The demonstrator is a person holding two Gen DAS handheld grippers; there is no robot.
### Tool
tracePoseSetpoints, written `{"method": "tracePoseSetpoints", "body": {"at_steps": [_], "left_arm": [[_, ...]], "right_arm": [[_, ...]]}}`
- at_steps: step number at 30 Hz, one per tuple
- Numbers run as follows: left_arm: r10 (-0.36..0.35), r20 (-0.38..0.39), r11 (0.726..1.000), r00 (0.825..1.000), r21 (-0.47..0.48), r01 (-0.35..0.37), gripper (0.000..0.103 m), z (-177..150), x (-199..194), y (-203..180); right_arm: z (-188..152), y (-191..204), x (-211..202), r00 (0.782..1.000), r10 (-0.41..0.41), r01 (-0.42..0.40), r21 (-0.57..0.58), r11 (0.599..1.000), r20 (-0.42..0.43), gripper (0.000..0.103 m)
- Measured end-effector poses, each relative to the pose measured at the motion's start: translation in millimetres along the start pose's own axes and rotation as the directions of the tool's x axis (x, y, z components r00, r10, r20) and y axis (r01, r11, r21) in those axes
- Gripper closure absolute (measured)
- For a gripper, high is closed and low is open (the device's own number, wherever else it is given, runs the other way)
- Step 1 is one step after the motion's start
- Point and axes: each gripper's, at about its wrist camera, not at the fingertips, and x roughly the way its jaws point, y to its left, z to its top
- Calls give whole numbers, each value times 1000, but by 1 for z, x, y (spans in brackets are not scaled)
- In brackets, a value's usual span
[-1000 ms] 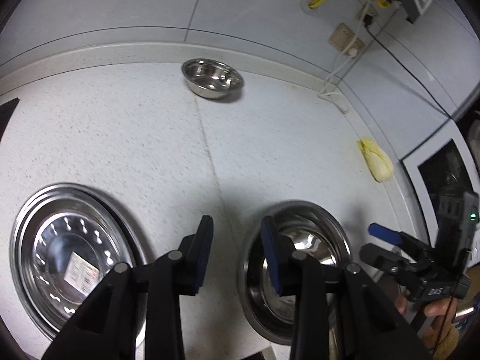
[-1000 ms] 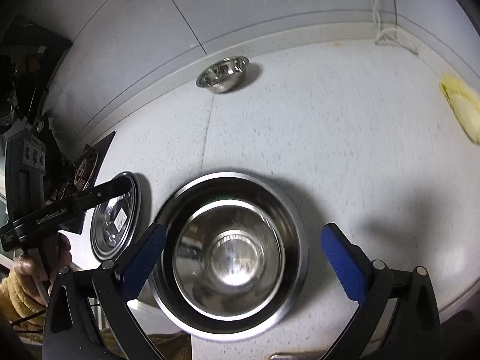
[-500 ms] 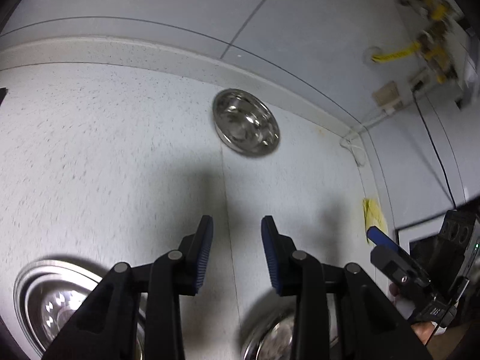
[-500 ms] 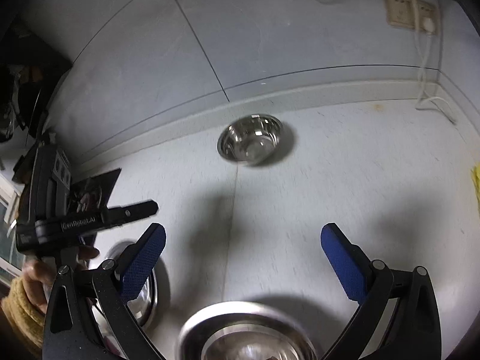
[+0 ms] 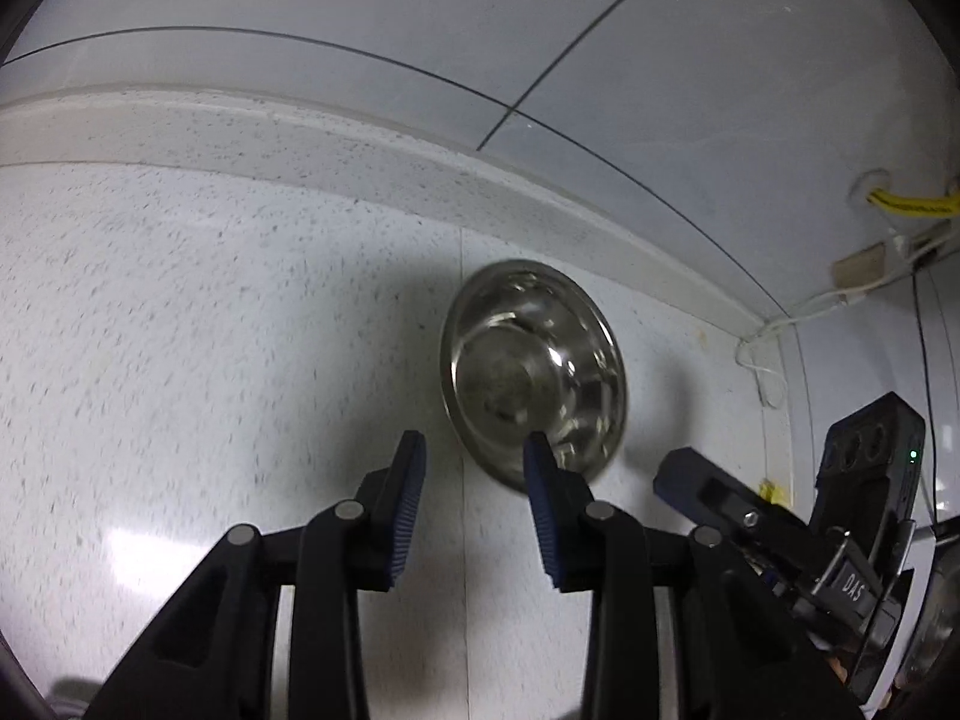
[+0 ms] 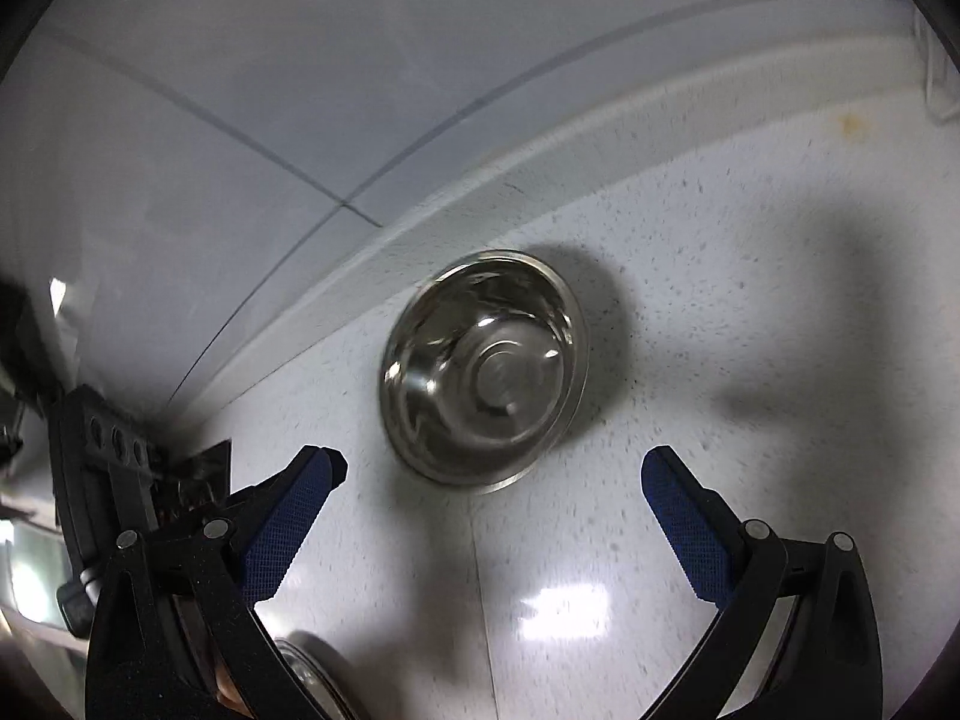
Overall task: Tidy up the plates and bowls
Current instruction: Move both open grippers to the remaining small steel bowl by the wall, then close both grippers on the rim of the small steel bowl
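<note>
Speckled white countertop (image 5: 180, 330) meets a grey tiled wall (image 5: 360, 0).

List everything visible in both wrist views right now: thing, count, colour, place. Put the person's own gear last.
small bowl: 1, shiny steel, upright on the counter near the back wall, ahead of both grippers
second steel dish: 1, steel, only a rim showing at the bottom edge of the right wrist view
counter: 1, white speckled, with a raised lip at the back
wall tiles: pale grey, behind the counter
yellow hose: 1, on the wall, far right of the left wrist view
white cable: 1, hanging in the corner
left gripper: 1, black with blue pads, jaws apart, empty
right gripper: 1, black with blue pads, jaws wide, empty
</note>
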Motion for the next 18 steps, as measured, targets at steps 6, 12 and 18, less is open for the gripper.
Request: {"method": "tracePoseSetpoints", "body": {"at_steps": [6, 12, 18], "left_arm": [[20, -18, 999, 1000, -24, -21, 71, 18, 26, 10], [-16, -33, 999, 999, -44, 14, 71, 28, 42, 16], [-53, -40, 996, 998, -73, 50, 73, 33, 56, 15]], "right_arm": [[13, -4, 29, 1000, 0, -1, -4, 1000, -30, 1], [21, -4, 33, 999, -42, 41, -35, 999, -32, 17], [24, -4, 39, 995, -78, 76, -44, 996, -55, 74]]}}
